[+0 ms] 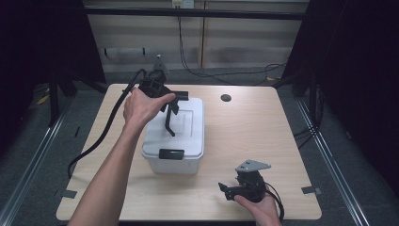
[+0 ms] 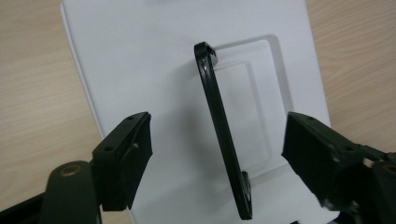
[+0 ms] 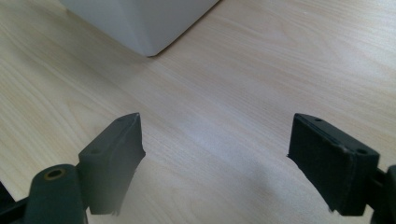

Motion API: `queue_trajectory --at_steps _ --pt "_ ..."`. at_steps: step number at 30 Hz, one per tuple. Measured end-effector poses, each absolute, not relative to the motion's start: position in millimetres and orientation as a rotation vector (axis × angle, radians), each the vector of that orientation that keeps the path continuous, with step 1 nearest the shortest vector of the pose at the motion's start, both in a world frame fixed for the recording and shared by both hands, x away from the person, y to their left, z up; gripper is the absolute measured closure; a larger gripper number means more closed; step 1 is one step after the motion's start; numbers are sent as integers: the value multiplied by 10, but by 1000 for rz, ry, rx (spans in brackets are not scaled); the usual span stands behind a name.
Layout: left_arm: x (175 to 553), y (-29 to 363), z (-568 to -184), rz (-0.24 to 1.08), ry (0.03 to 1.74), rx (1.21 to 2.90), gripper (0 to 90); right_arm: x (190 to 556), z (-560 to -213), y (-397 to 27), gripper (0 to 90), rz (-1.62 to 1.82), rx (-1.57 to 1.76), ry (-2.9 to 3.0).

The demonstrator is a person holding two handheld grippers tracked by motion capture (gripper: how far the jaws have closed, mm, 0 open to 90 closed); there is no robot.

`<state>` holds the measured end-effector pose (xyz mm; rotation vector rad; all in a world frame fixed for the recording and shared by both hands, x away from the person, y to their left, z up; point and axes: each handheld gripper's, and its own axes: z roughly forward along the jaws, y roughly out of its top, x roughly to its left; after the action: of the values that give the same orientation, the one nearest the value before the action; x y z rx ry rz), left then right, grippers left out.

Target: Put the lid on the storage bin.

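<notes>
A white plastic box (image 1: 174, 157) with a flat lid (image 2: 140, 56) stands at the middle left of the table. A thin black handle (image 2: 222, 135) stands on edge over the lid's recess, also seen from above as a dark bar (image 1: 168, 123). My left gripper (image 2: 217, 121) hangs over the lid (image 1: 190, 122), open, with the handle between its jaws and touching neither pad. It sits at the box's far end in the high view (image 1: 171, 101). My right gripper (image 1: 226, 190) rests low at the table's front right, open (image 3: 215, 126), nothing between its jaws.
A black latch (image 1: 171, 154) sits on the box's near end. The wooden table (image 1: 244, 136) has a round cable hole (image 1: 226, 98) at the back. A corner of the box (image 3: 140, 23) lies ahead of the right gripper. Cables trail off the table's left side and behind it.
</notes>
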<state>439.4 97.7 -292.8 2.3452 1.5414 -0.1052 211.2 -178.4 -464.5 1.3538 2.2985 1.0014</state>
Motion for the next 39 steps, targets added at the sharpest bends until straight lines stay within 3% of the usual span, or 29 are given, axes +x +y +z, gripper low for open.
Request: queue_trajectory --at_steps 12,28,39 --pt "4319 1404 -2980 -149 1377 2213 191 2121 -4649 -1784 172 1000 1355 2302" --pt "4125 1995 -3018 64 1239 2209 227 2131 -4661 -1772 172 996 1368 2300" --pt "4000 2220 -3163 101 1223 2176 240 2135 -4664 -1773 171 997 1379 2291"
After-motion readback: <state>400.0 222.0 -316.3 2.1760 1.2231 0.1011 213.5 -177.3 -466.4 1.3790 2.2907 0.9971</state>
